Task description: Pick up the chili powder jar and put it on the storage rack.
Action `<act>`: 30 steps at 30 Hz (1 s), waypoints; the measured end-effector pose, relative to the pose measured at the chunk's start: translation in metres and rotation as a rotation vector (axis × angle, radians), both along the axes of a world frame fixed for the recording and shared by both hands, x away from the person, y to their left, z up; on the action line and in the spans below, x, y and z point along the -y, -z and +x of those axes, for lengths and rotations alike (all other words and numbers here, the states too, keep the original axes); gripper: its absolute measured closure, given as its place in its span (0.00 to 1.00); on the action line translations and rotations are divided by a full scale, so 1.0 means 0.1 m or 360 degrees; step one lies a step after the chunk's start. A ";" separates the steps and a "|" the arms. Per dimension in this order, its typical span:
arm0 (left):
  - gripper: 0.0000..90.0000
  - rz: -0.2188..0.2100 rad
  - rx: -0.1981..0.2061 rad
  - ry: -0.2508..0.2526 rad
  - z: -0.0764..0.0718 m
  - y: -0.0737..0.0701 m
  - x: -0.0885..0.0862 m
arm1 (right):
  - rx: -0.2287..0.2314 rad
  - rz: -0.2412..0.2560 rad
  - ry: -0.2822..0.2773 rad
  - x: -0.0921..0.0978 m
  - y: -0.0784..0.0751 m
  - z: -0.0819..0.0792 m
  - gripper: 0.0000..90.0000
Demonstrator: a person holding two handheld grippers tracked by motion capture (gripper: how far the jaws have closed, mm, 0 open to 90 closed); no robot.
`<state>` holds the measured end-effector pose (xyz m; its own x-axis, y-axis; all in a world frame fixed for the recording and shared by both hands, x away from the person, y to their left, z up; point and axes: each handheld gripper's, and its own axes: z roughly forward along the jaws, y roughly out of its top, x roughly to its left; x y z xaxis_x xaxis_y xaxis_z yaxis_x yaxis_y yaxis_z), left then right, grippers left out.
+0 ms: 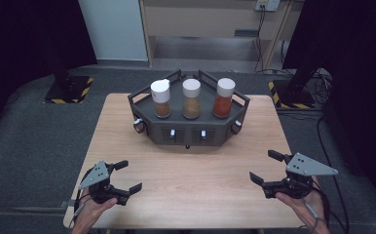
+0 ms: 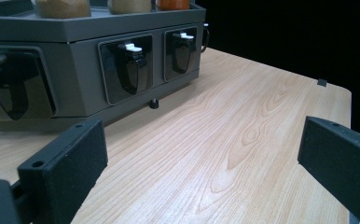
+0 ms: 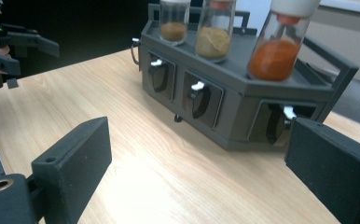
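Three spice jars (image 1: 192,99) stand upright on the grey rack (image 1: 190,127), mid-tabletop (image 1: 186,170). Left gripper (image 1: 128,177) and right gripper (image 1: 265,168) wait near, fingers wide, empty. Risk: off-centre reach tips a jar.

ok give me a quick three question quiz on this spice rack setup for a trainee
1. True or false: the left gripper and the right gripper both have their jaws apart and hold nothing.
2. How many white-capped glass spice jars stand on the dark grey angular rack?
3. Which jar holds the reddest powder: A, the left jar; B, the middle jar; C, the right jar?

Key:
1. True: both rest open over the light wooden table, short of the rack.
2. Three.
3. C.
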<state>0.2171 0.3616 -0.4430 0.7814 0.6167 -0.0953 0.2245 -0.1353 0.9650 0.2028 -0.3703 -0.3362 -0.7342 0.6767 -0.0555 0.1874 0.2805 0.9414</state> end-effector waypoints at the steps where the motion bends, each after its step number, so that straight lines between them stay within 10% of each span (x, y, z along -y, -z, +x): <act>1: 0.00 -0.0001 0.0000 0.0000 0.00 0.00 0.00 | -0.0008 -0.0001 0.0000 0.00 0.02 0.00 0.09; 30: 0.00 -0.0040 0.0028 -0.0004 -0.01 0.02 -0.01 | -0.0064 0.0077 0.0084 0.17 0.57 -0.07 0.09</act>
